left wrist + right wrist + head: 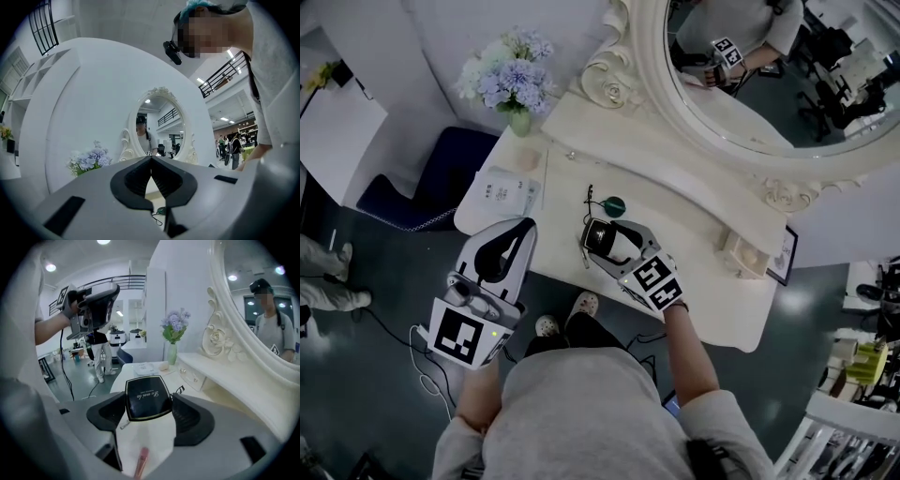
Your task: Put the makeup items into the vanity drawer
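At the left of the head view, the left gripper (523,228) is held off the front left corner of the white vanity table (703,281), over the grey floor. Its own view shows the jaws closed against each other at the tips with nothing between them. Just beyond it on the tabletop lies a flat white packet (508,192). A vase of pale blue flowers (511,75) stands at the back left corner. Toward the middle, a small round green item (614,204) with a thin dark cord lies on the table. Just in front of it, the right gripper (609,232) is over the front part of the tabletop, pointing toward the back left. Its jaws are clamped on a black compact (147,397). The compact is held flat with its lid facing up. It is close to square with rounded corners, so no long axis stands out. A line of gold script runs across the lid from one jaw toward the other. Whether it touches the table cannot be told. A thin pink stick (140,462) shows below it between the jaws. To the right, an ornate oval mirror (741,131) rises behind the table.
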### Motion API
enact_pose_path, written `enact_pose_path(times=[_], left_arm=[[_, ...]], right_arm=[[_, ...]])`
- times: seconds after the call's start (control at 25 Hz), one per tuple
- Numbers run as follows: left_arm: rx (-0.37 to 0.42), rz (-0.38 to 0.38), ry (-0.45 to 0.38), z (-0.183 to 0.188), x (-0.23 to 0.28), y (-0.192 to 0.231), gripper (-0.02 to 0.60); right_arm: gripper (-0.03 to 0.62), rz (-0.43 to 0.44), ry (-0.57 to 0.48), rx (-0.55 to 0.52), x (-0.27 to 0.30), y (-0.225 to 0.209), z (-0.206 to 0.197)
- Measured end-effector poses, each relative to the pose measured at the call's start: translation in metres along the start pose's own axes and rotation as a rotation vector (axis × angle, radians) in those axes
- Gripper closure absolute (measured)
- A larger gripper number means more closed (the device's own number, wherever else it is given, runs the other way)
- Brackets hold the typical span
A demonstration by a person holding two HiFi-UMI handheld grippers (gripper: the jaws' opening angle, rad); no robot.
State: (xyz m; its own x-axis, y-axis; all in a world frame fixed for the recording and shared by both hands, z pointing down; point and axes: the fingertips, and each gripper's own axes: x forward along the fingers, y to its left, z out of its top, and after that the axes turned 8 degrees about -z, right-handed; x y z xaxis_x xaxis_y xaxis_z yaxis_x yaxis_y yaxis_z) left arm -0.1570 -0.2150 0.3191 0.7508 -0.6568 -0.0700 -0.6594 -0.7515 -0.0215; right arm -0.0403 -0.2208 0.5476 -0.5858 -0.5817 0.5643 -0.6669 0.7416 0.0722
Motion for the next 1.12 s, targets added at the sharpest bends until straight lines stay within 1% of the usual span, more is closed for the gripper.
enact_pose_path(times=[0.28, 0.64, 1.12], left_arm=[[0.000, -0.039, -0.015, 0.003, -0.002, -0.008, 0.567], [0.002, -0.089, -0.032, 0.006, -0.005, -0.018, 0.567], [-0.006, -0.169, -0.051, 0.010, -0.014, -0.035, 0.568]], right_arm=[[0.289, -0.120, -0.142, 0.119, -0.028, -0.005, 0.027], [0.289, -0.233, -0.282, 0.247, -0.067, -0.008, 0.051], [0.289, -0.347, -0.411, 0.343, -0.108, 0.002, 0.072]])
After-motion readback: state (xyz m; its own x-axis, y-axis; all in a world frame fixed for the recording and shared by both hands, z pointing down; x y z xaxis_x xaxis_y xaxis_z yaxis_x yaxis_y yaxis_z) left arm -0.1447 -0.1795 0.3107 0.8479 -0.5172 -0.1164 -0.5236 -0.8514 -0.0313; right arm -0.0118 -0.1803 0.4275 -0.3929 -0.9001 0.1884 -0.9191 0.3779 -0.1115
